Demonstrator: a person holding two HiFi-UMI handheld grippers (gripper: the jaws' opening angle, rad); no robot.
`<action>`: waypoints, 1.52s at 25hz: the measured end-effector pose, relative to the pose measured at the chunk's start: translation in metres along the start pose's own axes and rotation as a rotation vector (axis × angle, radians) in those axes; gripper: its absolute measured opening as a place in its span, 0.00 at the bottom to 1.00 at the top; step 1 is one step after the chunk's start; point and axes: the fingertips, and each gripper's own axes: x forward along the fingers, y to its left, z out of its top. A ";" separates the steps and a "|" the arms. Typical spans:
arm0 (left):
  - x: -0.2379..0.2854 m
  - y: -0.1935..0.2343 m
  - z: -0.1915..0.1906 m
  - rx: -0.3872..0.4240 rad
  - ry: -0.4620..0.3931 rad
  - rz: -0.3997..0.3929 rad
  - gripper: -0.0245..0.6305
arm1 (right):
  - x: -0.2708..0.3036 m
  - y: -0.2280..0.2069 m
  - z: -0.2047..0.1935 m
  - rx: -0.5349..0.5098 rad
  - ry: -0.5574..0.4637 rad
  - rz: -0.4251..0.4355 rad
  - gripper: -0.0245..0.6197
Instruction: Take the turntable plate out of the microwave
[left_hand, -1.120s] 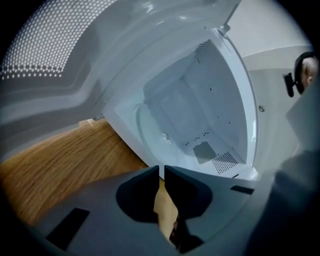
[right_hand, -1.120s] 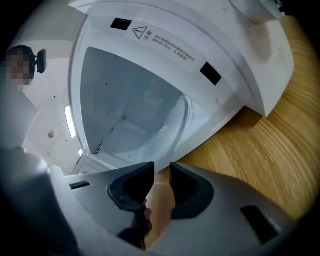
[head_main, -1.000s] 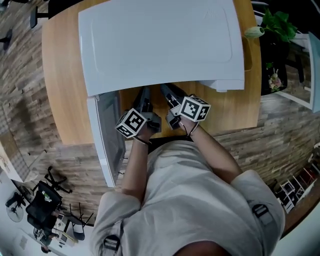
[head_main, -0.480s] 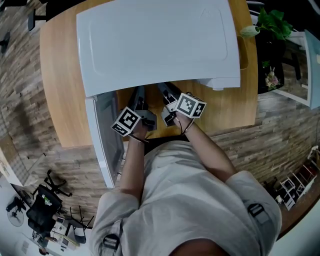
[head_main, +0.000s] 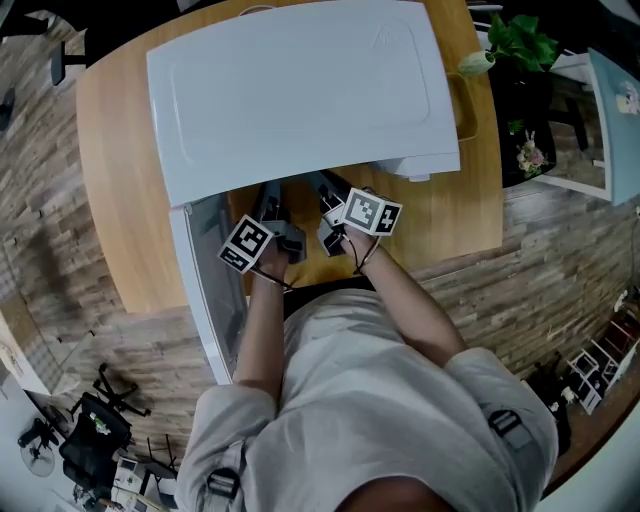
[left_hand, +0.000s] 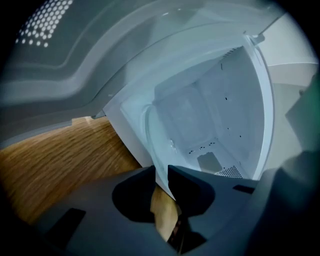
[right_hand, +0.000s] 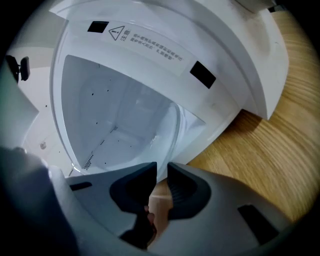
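Reaching into the white microwave (head_main: 300, 90) on the wooden table (head_main: 115, 170), both grippers; door (head_main: 205, 290) hangs open at left. Left gripper (left_hand: 161, 172): jaws just been closing, clamped on near rim of glass turntable plate (left_hand: 156, 145), plate inside cavity. Right gripper (right_hand: 161, 170): jaws just been closing, clamped on same rim, further right.
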 end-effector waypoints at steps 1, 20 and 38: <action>-0.001 0.001 -0.001 -0.004 0.001 0.004 0.17 | 0.000 -0.001 -0.001 -0.009 0.005 -0.004 0.15; -0.016 -0.003 -0.027 0.005 0.047 0.018 0.17 | -0.026 -0.008 -0.009 -0.069 0.078 -0.070 0.15; -0.019 0.012 -0.007 -0.010 -0.020 0.009 0.26 | -0.032 -0.022 0.015 -0.105 0.065 -0.081 0.29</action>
